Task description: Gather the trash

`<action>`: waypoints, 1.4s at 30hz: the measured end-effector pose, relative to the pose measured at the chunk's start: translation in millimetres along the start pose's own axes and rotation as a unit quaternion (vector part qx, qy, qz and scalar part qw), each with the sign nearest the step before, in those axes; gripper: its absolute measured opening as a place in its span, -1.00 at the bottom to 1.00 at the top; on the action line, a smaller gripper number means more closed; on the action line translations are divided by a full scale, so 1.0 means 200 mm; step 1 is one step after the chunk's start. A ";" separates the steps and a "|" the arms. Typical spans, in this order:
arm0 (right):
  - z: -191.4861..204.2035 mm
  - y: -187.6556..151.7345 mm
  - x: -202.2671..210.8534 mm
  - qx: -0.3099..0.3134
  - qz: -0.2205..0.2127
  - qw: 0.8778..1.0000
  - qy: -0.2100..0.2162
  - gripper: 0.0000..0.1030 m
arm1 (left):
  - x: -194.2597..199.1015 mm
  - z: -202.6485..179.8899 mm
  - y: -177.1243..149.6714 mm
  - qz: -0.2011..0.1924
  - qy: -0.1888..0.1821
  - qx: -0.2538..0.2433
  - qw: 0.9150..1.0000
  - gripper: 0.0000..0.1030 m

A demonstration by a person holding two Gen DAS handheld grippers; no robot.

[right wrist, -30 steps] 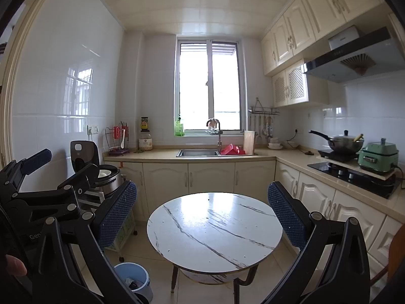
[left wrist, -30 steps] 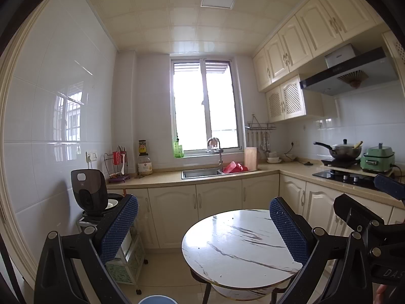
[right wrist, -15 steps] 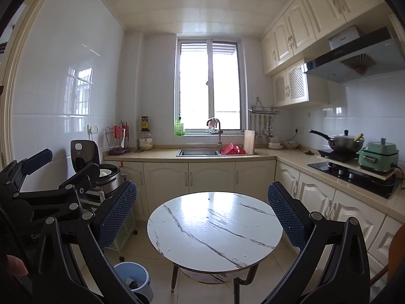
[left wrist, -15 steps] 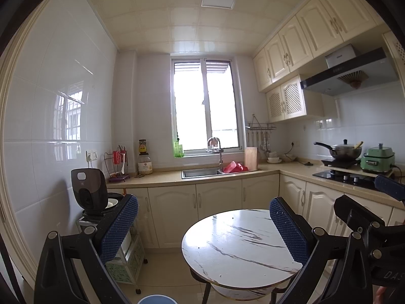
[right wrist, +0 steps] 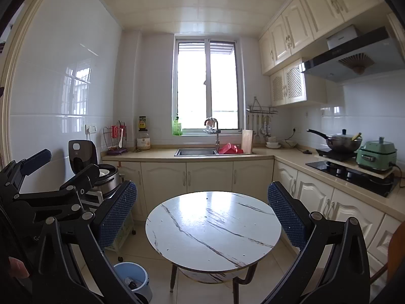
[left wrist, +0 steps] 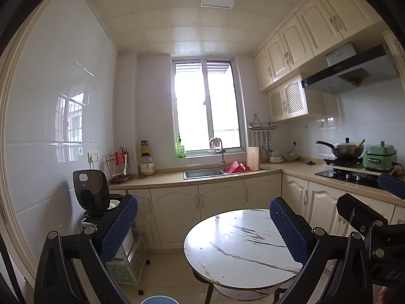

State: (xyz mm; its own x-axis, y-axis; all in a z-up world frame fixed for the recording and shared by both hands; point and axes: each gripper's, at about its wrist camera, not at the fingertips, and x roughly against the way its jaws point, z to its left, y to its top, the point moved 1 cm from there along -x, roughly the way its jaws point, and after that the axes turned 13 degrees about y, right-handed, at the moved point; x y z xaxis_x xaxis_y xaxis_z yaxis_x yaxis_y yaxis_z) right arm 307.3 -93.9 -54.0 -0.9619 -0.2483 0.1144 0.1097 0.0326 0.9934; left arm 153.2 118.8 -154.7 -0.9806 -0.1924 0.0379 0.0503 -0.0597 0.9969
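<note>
A round white marble-top table (right wrist: 212,225) stands in the middle of the kitchen floor; it also shows in the left wrist view (left wrist: 240,243). Only tiny dark specks lie on its top. A small blue trash bin (right wrist: 133,280) with some trash inside stands on the floor left of the table; its rim shows at the bottom of the left wrist view (left wrist: 159,300). My left gripper (left wrist: 202,225) is open and empty, held up before the table. My right gripper (right wrist: 202,215) is open and empty, beside the left one.
A rice cooker (right wrist: 101,169) sits on a small cart at the left wall. Cream cabinets and a counter with a sink (right wrist: 196,151) run along the back. A stove with a pan (right wrist: 341,144) and a green pot (right wrist: 377,154) are on the right counter.
</note>
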 end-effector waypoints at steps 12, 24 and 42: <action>0.01 0.00 0.00 -0.001 -0.001 1.000 -0.003 1.00 | -0.03 0.04 0.00 0.003 -0.003 -0.002 1.000 0.99; 0.00 0.00 0.00 -0.002 -0.001 1.000 -0.002 1.00 | -0.03 0.06 -0.01 0.002 -0.004 -0.002 1.000 0.99; 0.00 0.00 0.00 -0.002 0.000 1.000 -0.003 1.00 | -0.03 0.07 -0.01 0.003 -0.003 -0.002 1.000 0.99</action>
State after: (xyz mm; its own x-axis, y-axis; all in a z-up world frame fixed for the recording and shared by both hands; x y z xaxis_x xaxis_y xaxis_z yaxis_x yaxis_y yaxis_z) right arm 307.5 -93.0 -53.4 -0.9635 -0.2422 0.1140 0.1104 0.0285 0.9935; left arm 155.5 134.5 -155.4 -0.9815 -0.1863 0.0446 0.0574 -0.0634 0.9963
